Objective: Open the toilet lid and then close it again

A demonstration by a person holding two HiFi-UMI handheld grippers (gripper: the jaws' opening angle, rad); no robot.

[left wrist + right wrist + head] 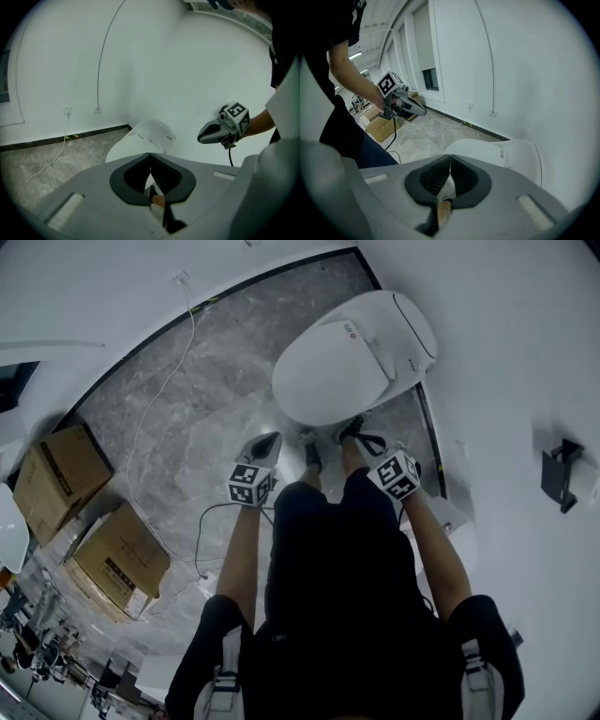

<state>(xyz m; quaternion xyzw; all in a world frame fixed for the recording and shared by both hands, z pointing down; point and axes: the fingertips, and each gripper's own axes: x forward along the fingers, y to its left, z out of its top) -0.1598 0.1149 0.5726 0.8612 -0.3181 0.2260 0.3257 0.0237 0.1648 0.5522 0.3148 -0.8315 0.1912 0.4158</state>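
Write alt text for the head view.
Seen from steeply above, a person holds the left gripper and right gripper, both shut and empty, in front of a white toilet with its lid closed. Two cardboard boxes sit on the grey stone floor at left.

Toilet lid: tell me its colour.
The toilet lid is plain white, with a small red mark near the back. It shows best in the head view.
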